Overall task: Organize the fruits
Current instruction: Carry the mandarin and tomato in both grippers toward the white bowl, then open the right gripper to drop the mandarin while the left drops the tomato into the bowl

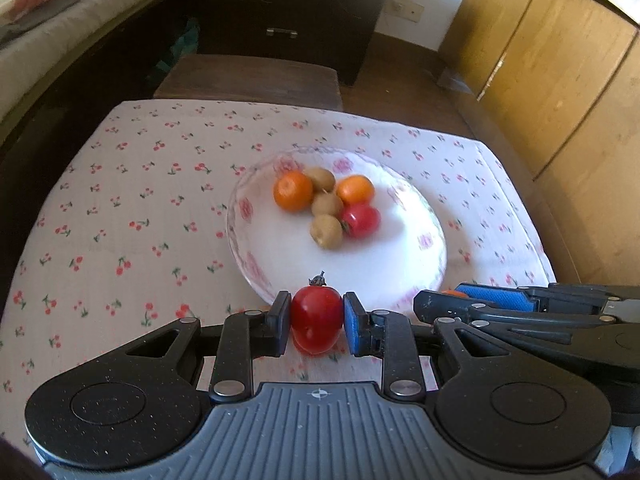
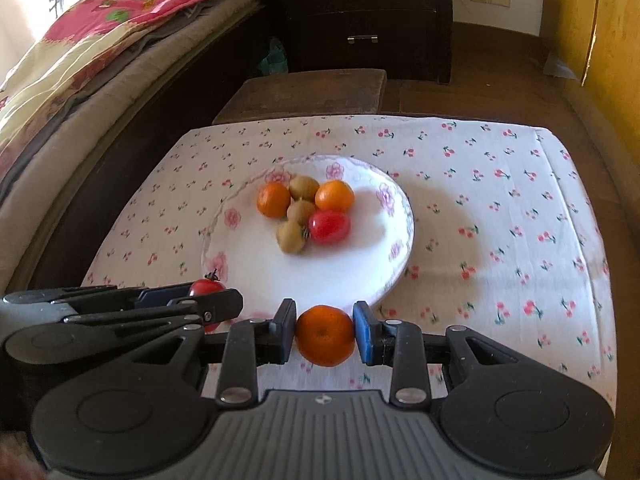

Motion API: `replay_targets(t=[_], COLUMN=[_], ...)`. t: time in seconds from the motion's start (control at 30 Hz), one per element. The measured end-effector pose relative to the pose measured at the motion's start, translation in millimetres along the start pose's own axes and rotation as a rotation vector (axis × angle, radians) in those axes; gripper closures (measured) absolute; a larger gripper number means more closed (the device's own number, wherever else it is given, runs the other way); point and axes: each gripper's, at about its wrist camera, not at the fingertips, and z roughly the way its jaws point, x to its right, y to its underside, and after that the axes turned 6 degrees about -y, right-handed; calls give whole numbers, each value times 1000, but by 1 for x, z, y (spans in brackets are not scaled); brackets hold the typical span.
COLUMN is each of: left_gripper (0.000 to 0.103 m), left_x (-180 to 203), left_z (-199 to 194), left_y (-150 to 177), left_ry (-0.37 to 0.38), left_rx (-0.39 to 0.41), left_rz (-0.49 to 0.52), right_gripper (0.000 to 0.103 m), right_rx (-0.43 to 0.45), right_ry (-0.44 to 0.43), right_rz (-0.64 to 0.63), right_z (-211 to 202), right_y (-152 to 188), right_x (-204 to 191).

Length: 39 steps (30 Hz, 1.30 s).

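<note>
Two grippers each clamp a fruit: the left gripper (image 1: 316, 322) has its jaws closed on a red tomato (image 1: 316, 320), the right gripper (image 2: 325, 334) on an orange (image 2: 325, 335), both above the bench's cherry-print cloth (image 2: 500, 216) beside the plate (image 2: 248, 264) of fruit.

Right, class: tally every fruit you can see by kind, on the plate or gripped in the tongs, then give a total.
Oranges: 3, two on the plate, one in the right tongs
Tomatoes: 2, one on the plate, one in the left tongs
Kiwis: 3, on the plate
Total: 8
</note>
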Motion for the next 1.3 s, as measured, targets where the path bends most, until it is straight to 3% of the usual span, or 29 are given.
replay_targets(t=[0.4,1.3], left_gripper=[69,62], left_x=[-5,-7], left_z=[24,18], left_y=[-18,-22], left_ry=[-19,-38], left_rx=[-6,26], left_rz=[-35,-50], right_gripper=[69,69], right_rx=[2,30], right_ry=[30,40], right_rz=[2,24], right_z=[25,24], right_y=[-22,-27], right_x=[6,6])
